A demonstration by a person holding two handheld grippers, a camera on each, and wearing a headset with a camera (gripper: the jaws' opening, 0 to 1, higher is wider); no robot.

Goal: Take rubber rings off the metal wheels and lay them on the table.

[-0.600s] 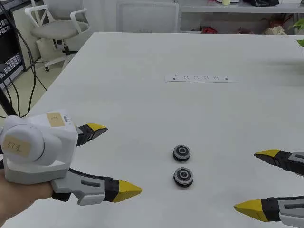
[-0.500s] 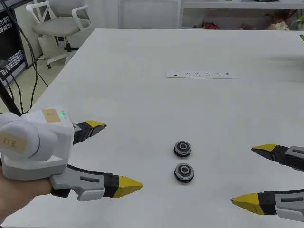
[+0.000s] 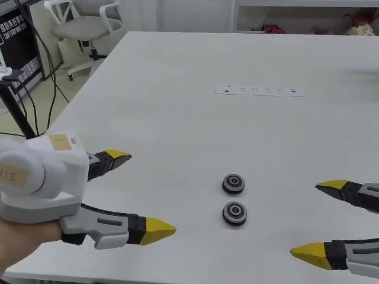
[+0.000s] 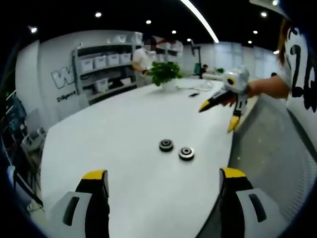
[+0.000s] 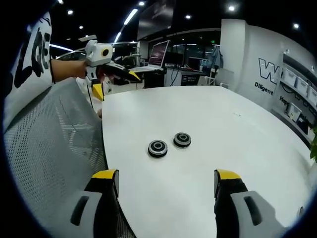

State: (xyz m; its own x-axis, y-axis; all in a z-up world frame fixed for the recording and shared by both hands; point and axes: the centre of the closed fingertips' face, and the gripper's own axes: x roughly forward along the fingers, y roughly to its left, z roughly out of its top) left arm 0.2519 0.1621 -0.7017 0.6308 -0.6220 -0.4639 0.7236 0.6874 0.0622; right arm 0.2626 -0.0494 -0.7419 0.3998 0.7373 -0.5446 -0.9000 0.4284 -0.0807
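Two metal wheels lie flat on the white table (image 3: 177,89), between the tips of the two grippers and touching neither. The left gripper (image 3: 146,191) is held level in a hand (image 3: 18,248) at the near edge of the table. Its yellow-tipped jaws stand wide apart, hold nothing, and point across toward the right gripper (image 3: 309,219). The right gripper points back at it, also level, with its jaws spread and nothing between them.

The nearer wheel (image 3: 235,213) and the farther wheel (image 3: 233,183) sit just beside each other without touching, in front of both pairs of jaws. Each wheel is round, so it has no long side. Its axle hole faces straight up. A dark rubber ring (image 3: 225,213) is still around each rim. Well beyond the grippers, a white power strip (image 3: 259,90) lies on the table.
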